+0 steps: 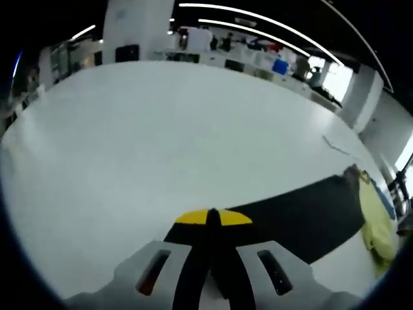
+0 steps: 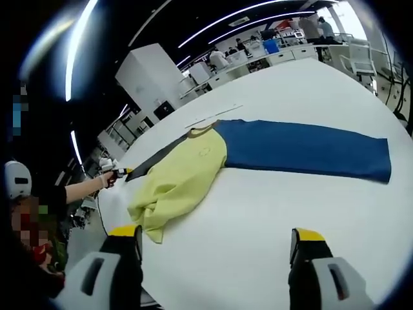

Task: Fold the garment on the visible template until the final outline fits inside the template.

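The crumpled yellow fabric garment (image 2: 181,177) lay on the large white table (image 2: 271,219), partly over the flat template (a black strip (image 2: 155,158) joined to a long blue panel (image 2: 310,150)). The right gripper (image 2: 216,242) stood with jaws spread wide above the table. The left gripper (image 1: 213,216) had its yellow-tipped jaws pressed together at the black strip's edge.

bare white table (image 2: 271,219), crumpled yellow garment (image 2: 177,177) left

Garment (image 2: 181,177) on table (image 2: 258,226), overlapping template's (image 2: 310,150) left end.
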The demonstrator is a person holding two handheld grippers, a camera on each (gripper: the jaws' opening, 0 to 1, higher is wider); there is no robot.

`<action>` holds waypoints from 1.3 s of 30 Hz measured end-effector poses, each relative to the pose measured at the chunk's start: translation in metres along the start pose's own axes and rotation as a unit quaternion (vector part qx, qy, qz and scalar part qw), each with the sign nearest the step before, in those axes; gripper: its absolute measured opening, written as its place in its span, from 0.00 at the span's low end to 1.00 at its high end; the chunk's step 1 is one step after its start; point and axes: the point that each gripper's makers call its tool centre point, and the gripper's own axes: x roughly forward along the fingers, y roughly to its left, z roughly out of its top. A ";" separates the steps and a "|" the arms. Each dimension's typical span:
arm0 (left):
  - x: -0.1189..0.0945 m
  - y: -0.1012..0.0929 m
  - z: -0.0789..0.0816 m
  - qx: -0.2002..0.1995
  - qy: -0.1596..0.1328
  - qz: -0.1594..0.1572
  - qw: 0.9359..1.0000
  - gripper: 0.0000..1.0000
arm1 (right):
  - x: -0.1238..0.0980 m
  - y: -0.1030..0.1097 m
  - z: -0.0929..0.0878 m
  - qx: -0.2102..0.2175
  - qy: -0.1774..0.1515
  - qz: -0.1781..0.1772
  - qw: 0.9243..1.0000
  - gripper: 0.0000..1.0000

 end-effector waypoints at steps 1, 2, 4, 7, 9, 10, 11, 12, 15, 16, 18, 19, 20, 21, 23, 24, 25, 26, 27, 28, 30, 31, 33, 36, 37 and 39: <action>0.000 0.000 -0.001 0.001 0.000 0.000 1.000 0.00 | 0.001 0.001 0.000 -0.001 0.000 0.001 1.000 0.96; 0.000 0.001 -0.002 0.000 0.001 0.000 1.000 0.00 | 0.001 0.001 -0.001 0.000 0.001 0.003 1.000 0.96; 0.001 0.001 -0.001 -0.001 -0.003 0.001 1.000 0.01 | 0.002 0.002 -0.002 -0.001 0.002 0.004 1.000 0.96; 0.004 0.003 0.001 0.016 -0.007 0.003 1.000 0.01 | 0.002 0.003 -0.002 0.000 0.000 0.005 1.000 0.96; 0.004 0.004 0.003 0.013 -0.012 0.005 1.000 0.04 | 0.001 0.003 -0.002 0.000 0.000 0.004 1.000 0.96; 0.004 0.004 0.003 0.010 -0.014 0.001 1.000 0.06 | 0.000 0.003 -0.002 0.001 0.000 0.004 1.000 0.96; 0.004 0.005 0.005 0.010 -0.017 0.001 1.000 0.11 | -0.002 0.003 -0.002 0.001 -0.001 0.004 1.000 0.96; 0.003 0.006 0.007 0.013 -0.025 0.001 1.000 0.17 | -0.003 0.003 -0.002 0.002 -0.001 0.003 1.000 0.97; -0.001 0.005 0.010 0.015 -0.032 0.003 0.999 0.33 | -0.004 0.001 -0.001 0.003 -0.003 0.001 1.000 0.97; -0.002 0.004 0.011 0.019 -0.034 0.002 0.999 0.36 | -0.004 0.001 -0.001 0.003 -0.003 0.001 1.000 0.97; -0.005 0.001 0.014 0.012 -0.042 -0.005 0.999 0.44 | -0.003 0.002 0.000 0.002 -0.006 0.002 1.000 0.97; -0.006 -0.001 0.017 0.007 -0.048 -0.010 0.999 0.47 | -0.003 0.003 0.001 0.002 -0.007 0.003 1.000 0.98; -0.008 -0.003 0.020 0.008 -0.056 -0.014 0.998 0.51 | -0.002 0.004 0.001 0.002 -0.007 0.005 1.000 0.98; -0.010 -0.005 0.021 0.011 -0.055 -0.015 0.998 0.54 | -0.001 0.005 0.001 0.001 -0.007 0.006 1.000 0.98; -0.013 -0.011 0.023 0.021 -0.058 -0.022 0.998 0.61 | 0.001 0.008 0.000 -0.001 -0.005 0.009 1.000 0.98; -0.016 -0.016 0.023 0.023 -0.057 -0.032 0.998 0.65 | 0.002 0.009 -0.001 -0.002 -0.004 0.011 1.000 0.98; -0.020 -0.022 0.024 0.019 -0.064 -0.039 0.997 0.70 | 0.002 0.010 -0.001 -0.003 -0.005 0.012 1.000 0.98; -0.024 -0.031 0.024 0.020 -0.068 -0.054 0.996 0.77 | 0.002 0.011 -0.001 -0.003 -0.005 0.013 1.000 0.98; -0.027 -0.034 0.023 0.020 -0.069 -0.059 0.996 0.81 | 0.002 0.011 -0.001 -0.003 -0.006 0.014 1.000 0.98; -0.030 -0.038 0.020 0.028 -0.069 -0.062 0.995 0.85 | 0.002 0.013 0.000 -0.002 -0.008 0.016 1.000 0.98; -0.036 -0.047 0.016 0.036 -0.066 -0.077 0.994 0.92 | 0.002 0.014 -0.001 -0.002 -0.009 0.017 1.000 0.98; -0.039 -0.050 0.015 0.036 -0.067 -0.081 0.994 0.94 | 0.002 0.014 -0.001 -0.002 -0.009 0.017 1.000 0.98; -0.043 -0.055 0.012 0.034 -0.066 -0.093 0.993 0.98 | 0.001 0.015 -0.002 -0.003 -0.011 0.018 1.000 0.98; -0.051 -0.063 0.005 0.046 -0.058 -0.110 0.991 0.99 | 0.000 0.016 -0.001 -0.001 -0.016 0.018 1.000 0.98; -0.052 -0.065 0.005 0.050 -0.057 -0.114 0.991 0.99 | -0.001 0.016 -0.001 -0.001 -0.016 0.018 1.000 0.98; -0.058 -0.071 0.003 0.054 -0.059 -0.122 0.989 0.99 | -0.002 0.017 -0.001 -0.001 -0.020 0.019 1.000 0.98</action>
